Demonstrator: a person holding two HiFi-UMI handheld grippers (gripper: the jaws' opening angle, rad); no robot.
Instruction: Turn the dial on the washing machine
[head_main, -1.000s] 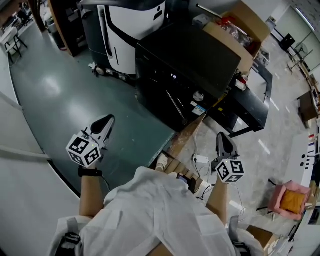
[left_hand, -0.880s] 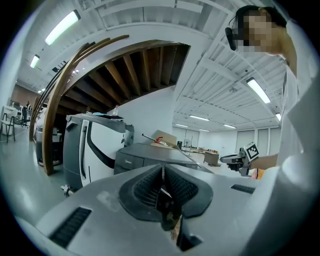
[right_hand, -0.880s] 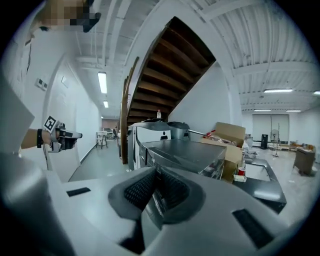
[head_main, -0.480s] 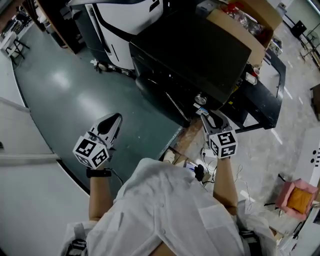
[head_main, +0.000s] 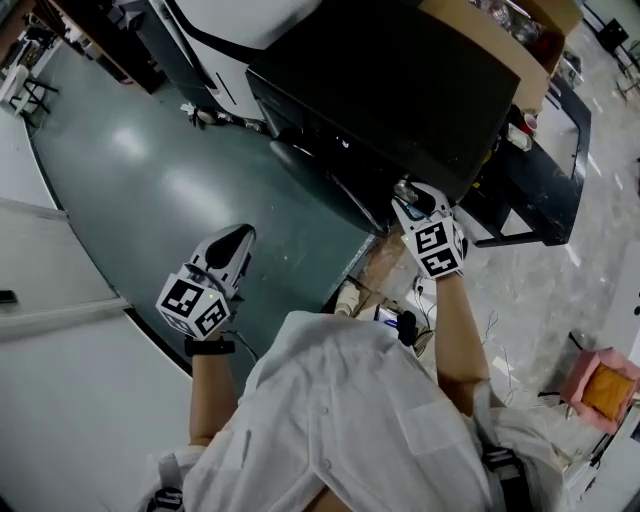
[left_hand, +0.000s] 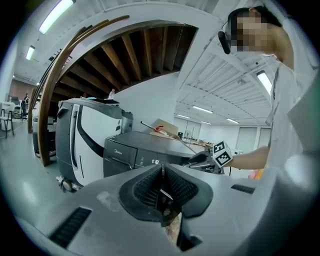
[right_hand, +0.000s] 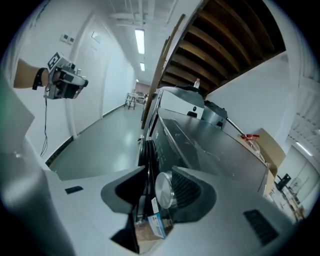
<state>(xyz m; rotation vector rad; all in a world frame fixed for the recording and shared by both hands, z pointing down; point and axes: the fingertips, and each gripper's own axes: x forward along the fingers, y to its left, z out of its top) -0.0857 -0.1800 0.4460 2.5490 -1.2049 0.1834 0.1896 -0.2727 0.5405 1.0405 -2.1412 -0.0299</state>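
Since a second ago the right tool (head_main: 412, 205) has swung up from beside the person's waist to the dial (right_hand: 164, 190) — a silver knob on the washing machine's (head_main: 400, 90) front panel, at its right-hand end. The jaws stand apart with the dial between them, close against one pad with a gap at the other, and it is not yet gripped. Closing squarely looks like the next need. The left tool (head_main: 236, 240) — well out from the machine's front — is closed on nothing.

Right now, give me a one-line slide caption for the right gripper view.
Right gripper, jaws apart, brackets the round silver metal dial on the dark grey washing machine; no clamp yet.
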